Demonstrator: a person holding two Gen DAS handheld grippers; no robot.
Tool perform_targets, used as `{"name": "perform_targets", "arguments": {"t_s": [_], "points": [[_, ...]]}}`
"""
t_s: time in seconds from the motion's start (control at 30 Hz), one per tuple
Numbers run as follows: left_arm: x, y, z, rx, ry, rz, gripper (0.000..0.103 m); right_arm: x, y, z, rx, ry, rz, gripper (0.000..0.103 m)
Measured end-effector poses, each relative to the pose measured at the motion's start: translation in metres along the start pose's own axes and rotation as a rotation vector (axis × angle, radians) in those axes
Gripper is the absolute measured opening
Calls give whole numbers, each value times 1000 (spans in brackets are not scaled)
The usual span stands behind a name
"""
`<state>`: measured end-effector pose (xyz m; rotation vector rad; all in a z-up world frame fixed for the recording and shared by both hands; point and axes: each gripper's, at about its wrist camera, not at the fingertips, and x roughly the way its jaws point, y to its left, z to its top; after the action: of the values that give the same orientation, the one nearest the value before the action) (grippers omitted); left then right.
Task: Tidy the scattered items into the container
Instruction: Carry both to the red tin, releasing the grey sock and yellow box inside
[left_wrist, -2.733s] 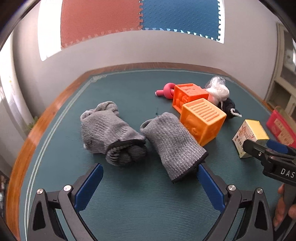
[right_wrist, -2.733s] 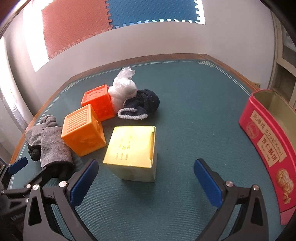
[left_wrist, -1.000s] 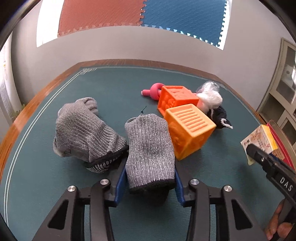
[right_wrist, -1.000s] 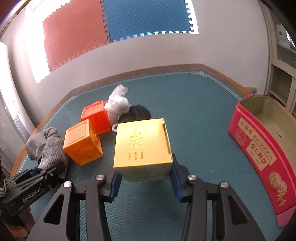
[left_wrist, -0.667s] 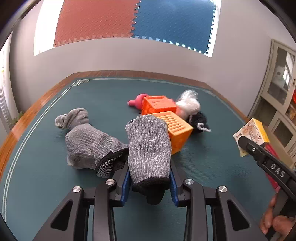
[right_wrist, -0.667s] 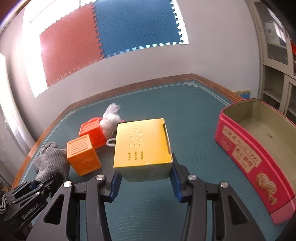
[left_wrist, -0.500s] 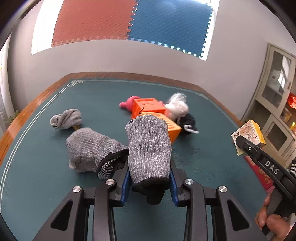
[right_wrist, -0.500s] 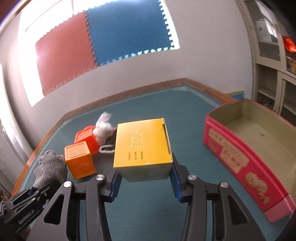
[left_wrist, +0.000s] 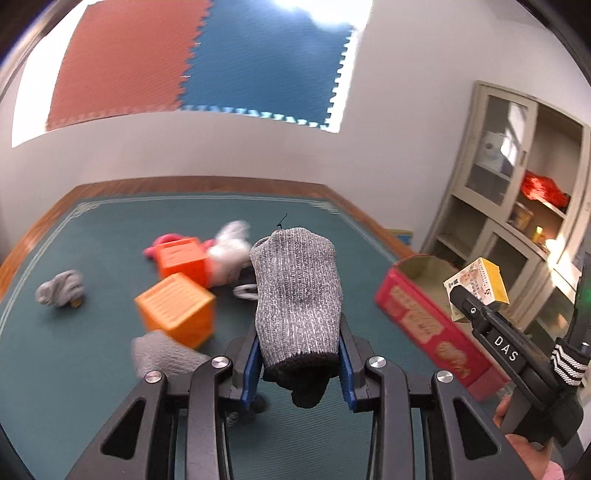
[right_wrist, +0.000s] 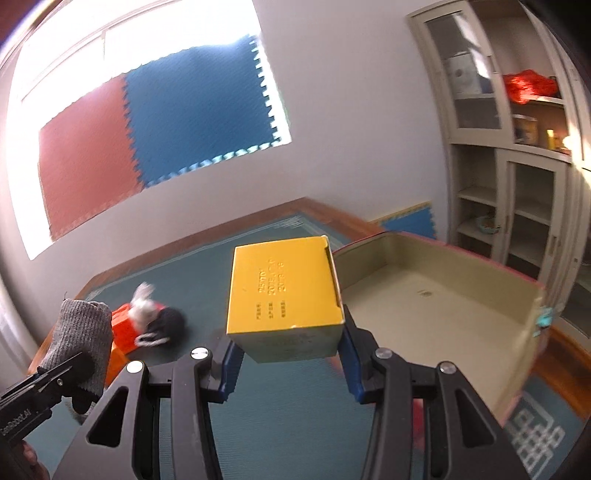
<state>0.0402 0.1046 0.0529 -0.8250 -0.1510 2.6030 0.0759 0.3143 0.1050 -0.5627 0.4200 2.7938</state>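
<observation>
My left gripper (left_wrist: 298, 363) is shut on a grey knitted glove (left_wrist: 297, 295) and holds it above the green table. My right gripper (right_wrist: 288, 354) is shut on a yellow box (right_wrist: 284, 291), raised near the open red tin (right_wrist: 424, 295). The tin also shows in the left wrist view (left_wrist: 424, 317), to the right, with the yellow box (left_wrist: 478, 284) above it. Two orange cubes (left_wrist: 177, 310), a white bundle (left_wrist: 229, 251), a pink toy (left_wrist: 162, 243), a second grey glove (left_wrist: 162, 354) and a small grey piece (left_wrist: 61, 293) lie on the table.
The table (left_wrist: 110, 221) has a wooden rim. A cabinet with shelves (right_wrist: 517, 147) stands at the right. Red and blue foam mats (left_wrist: 203, 62) hang on the wall behind.
Both grippers have lifted and swung to the right toward the red tin, each still holding its item. The tin now fills more of the right wrist view.
</observation>
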Motion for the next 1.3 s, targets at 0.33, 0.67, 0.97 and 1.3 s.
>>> {"name": "perform_targets", "arguments": {"t_s": [0.33,0.67,0.97,1.3], "points": [[23,-87,21,93,9,-167,36,-11,-56,15,53,-30,-112,50],[63,-150,30,123,104,-305,36,-18,-91,13,84,-23,-169,50],[83,-181,23,151,153,-385,44,-17,-119,11,129,-9,-205,50],[88,-182,22,133,154,-387,54,-15,-127,8,149,-7,-218,50]]}}
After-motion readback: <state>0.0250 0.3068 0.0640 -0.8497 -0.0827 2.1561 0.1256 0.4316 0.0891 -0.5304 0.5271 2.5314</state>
